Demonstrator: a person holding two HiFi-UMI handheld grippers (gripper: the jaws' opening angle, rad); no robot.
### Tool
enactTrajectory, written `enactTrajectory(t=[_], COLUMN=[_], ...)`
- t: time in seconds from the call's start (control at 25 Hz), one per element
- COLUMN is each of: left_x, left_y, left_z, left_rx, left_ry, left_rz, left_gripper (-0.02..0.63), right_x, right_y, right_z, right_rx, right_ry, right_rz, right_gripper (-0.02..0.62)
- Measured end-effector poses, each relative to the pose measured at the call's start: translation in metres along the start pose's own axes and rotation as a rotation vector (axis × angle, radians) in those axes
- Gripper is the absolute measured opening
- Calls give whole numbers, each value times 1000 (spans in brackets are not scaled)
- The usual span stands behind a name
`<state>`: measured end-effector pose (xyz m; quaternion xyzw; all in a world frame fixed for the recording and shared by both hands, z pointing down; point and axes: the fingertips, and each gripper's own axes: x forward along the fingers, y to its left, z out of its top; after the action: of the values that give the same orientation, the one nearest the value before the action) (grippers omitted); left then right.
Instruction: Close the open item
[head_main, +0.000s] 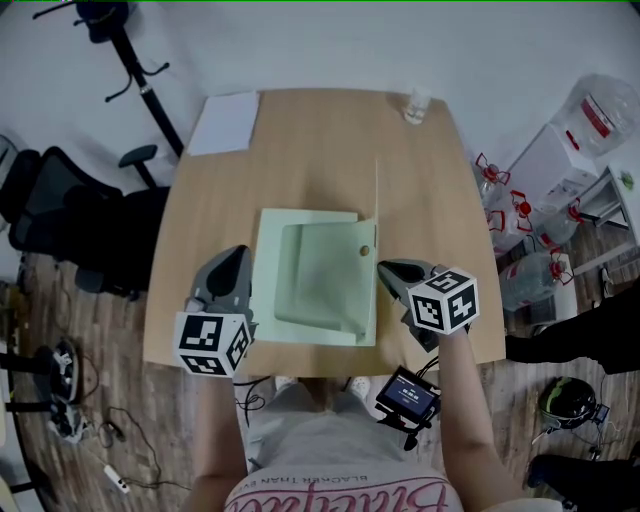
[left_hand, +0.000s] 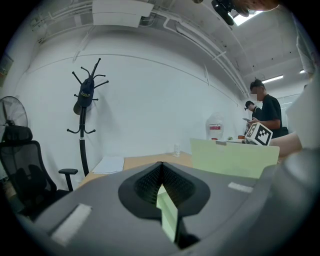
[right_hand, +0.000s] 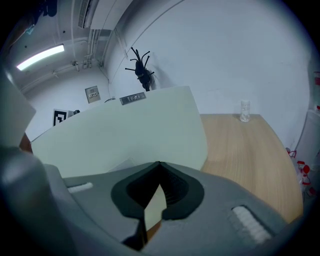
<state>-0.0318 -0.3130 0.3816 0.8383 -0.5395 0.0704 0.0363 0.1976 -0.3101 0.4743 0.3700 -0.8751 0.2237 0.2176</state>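
1. A wooden table (head_main: 310, 160) carries everything.
2. A pale green folder (head_main: 315, 280) lies open at the table's near middle. Its left leaf is flat, and its right cover stands roughly upright on edge.
3. The left gripper (head_main: 242, 262) has its jaws pressed together on the folder's left edge.
4. The right gripper (head_main: 386, 270) pinches the raised cover near its lower edge.
5. A white paper (head_main: 225, 122) rests at the far left corner.
6. A small clear cup (head_main: 417, 105) stands at the far edge.
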Motion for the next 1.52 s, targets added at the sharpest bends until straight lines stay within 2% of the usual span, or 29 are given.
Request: enactTrajectory(t=[0.72,1.32,1.52], left_x=[-8,-14,-18], left_y=[39,72,84], left_z=[-1,-7,-9], left_rx=[-8,-1,-6], left_ry=[-9,-5,-6], left_rz=[-13,-35,-40], left_gripper=[14,14,14], right_x=[45,87,107], right_y=[36,63,76], right_z=[16,38,40], right_rx=[-74,-90,-122], right_ry=[50,33,63], right_rz=[-14,-20,-33], right_gripper=[2,2,2])
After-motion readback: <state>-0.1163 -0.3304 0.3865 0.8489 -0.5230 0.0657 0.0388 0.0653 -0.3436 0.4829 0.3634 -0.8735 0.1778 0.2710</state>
